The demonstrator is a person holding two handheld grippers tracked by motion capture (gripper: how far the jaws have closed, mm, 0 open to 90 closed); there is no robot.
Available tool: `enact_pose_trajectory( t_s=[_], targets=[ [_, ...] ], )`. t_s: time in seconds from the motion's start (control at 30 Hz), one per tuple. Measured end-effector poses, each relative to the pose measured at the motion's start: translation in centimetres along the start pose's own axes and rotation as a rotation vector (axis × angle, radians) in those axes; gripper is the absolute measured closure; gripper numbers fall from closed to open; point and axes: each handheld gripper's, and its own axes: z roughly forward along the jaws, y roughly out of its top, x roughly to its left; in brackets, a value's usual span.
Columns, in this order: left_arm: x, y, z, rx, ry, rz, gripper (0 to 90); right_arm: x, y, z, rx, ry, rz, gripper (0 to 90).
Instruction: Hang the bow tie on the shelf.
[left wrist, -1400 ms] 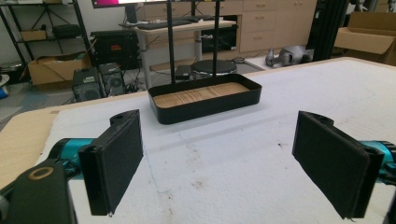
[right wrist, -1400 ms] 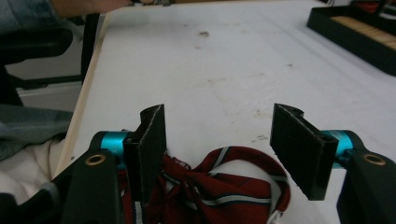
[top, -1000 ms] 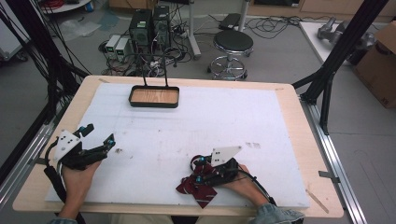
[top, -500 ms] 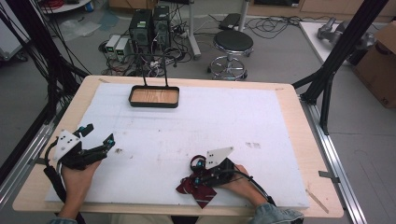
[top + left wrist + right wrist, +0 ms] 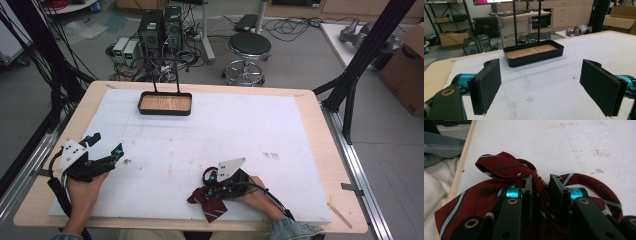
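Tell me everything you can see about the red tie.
The tie is dark red woven cloth with thin white and navy stripes. It lies bunched and folded in loops on the white mat, near the table's front edge. The right gripper presses down into it, its jaws closed on a fold of the cloth.

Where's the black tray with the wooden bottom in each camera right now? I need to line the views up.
High view: black tray at the far edge of the white mat, left of centre.
Left gripper view: upper centre, ahead between the wide-apart jaws.
Right gripper view: no tray; striped red tie between the jaws.
Shared landmark: the stained white mat.
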Motion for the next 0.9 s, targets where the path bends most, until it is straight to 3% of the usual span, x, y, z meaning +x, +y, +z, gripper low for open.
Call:
enact_pose_trajectory(
  t_s=[0.13,0.17,0.23,0.37,0.6,0.9],
  targets=[
    [0.0,-0.1,0.0,0.000,0.002,0.000,17.5,0.2,0.5,-0.2,-0.028,-0.048,-0.019,74.5],
    [0.0,0.0,0.0,-0.001,0.002,0.000,17.5,0.1,0.9,-0.7,-0.071,-0.074,-0.019,74.4],
    [0.1,0.0,0.0,-0.002,0.004,0.000,17.5,0.0,1.0,-0.9,-0.085,-0.089,-0.016,74.5],
    [0.0,-0.1,0.0,0.003,0.002,0.005,17.5,-0.8,1.7,-2.2,-0.173,-0.169,0.025,74.4],
    [0.0,0.0,0.1,0.002,-0.001,0.008,17.5,-2.2,3.6,-3.8,-0.243,-0.273,0.043,74.5],
    [0.0,-0.1,0.1,-0.001,-0.002,0.005,17.5,-4.0,5.8,-4.5,-0.278,-0.363,0.066,74.4]
  ],
)
